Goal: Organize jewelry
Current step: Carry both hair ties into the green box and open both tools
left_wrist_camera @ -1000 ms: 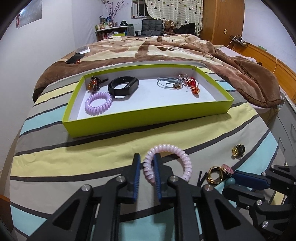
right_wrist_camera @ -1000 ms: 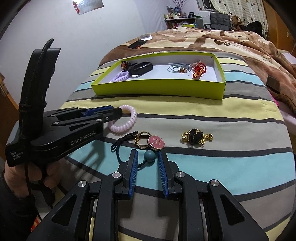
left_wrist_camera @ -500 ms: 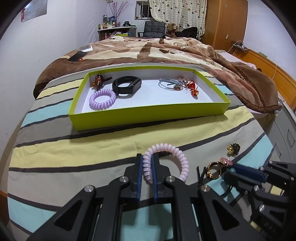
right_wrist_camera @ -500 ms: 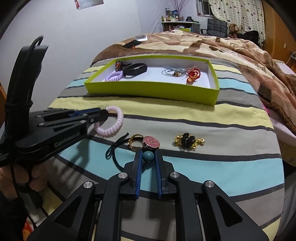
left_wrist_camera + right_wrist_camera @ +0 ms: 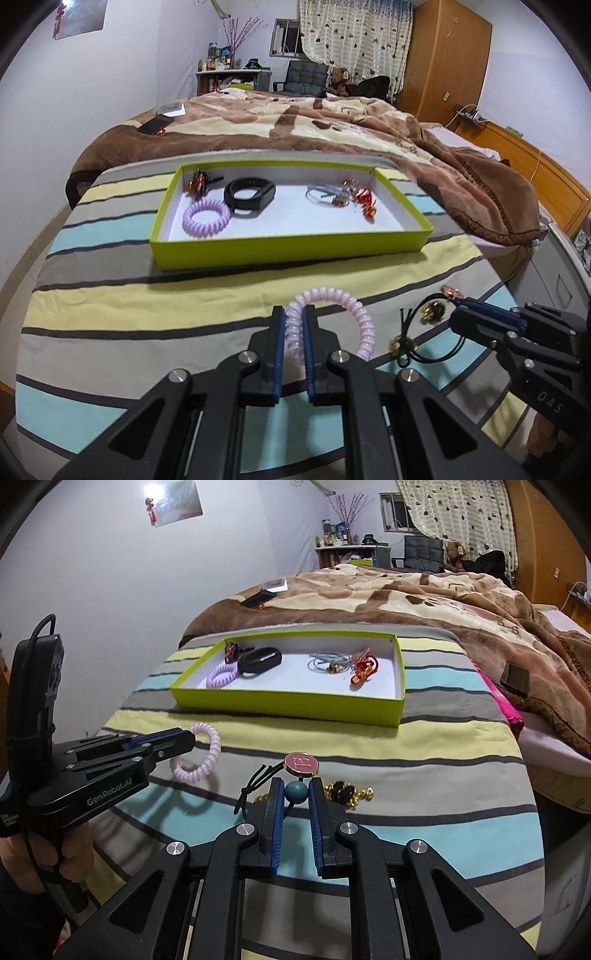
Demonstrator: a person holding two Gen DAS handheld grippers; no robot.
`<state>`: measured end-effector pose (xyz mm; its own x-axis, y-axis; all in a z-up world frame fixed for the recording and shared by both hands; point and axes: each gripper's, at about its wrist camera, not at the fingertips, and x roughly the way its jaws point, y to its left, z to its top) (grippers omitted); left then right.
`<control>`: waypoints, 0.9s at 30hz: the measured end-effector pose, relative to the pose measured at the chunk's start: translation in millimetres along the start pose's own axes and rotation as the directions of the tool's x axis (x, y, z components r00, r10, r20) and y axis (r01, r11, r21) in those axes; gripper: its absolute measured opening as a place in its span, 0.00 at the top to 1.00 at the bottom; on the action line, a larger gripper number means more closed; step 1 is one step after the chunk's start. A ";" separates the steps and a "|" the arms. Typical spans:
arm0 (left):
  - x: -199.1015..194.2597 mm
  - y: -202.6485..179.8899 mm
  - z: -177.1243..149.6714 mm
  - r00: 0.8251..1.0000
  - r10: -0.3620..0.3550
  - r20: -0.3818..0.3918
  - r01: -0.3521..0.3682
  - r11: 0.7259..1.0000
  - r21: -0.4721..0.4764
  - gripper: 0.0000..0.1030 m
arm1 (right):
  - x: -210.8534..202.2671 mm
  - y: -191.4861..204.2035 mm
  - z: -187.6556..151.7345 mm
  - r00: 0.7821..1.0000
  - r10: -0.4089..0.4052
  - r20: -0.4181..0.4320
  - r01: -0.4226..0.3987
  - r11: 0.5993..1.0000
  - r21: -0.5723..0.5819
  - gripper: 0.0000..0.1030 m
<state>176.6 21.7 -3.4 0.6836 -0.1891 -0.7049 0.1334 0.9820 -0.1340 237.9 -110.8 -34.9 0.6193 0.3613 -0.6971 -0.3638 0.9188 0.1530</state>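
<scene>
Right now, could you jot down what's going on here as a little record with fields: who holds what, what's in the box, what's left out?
left gripper: shut on pink spiral hair tie, lifted off the striped bedspread
right gripper: shut on teal bead of a black cord hair tie with a pink round charm
green tray: purple spiral hair tie, black wristband, blue-grey cords, red ornament
left out: black-and-gold hair ornament
</scene>
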 end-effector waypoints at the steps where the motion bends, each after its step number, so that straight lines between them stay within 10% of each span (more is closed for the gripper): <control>1: -1.9 -1.0 1.6 1.000 -0.002 0.007 0.002 1.000 0.001 0.91 | -0.9 -0.2 1.2 1.000 0.002 0.005 -0.002 1.000 0.002 0.87; 27: 19.2 10.8 60.2 0.995 0.058 0.077 -0.059 0.998 0.002 0.91 | 25.8 -24.3 68.5 0.997 0.013 0.078 -0.015 1.000 0.024 0.87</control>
<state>234.4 28.5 23.6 0.7437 -0.1313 -0.6555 0.0947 0.9913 -0.0911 310.4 -113.0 -8.6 0.6670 0.3846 -0.6381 -0.3563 0.9168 0.1801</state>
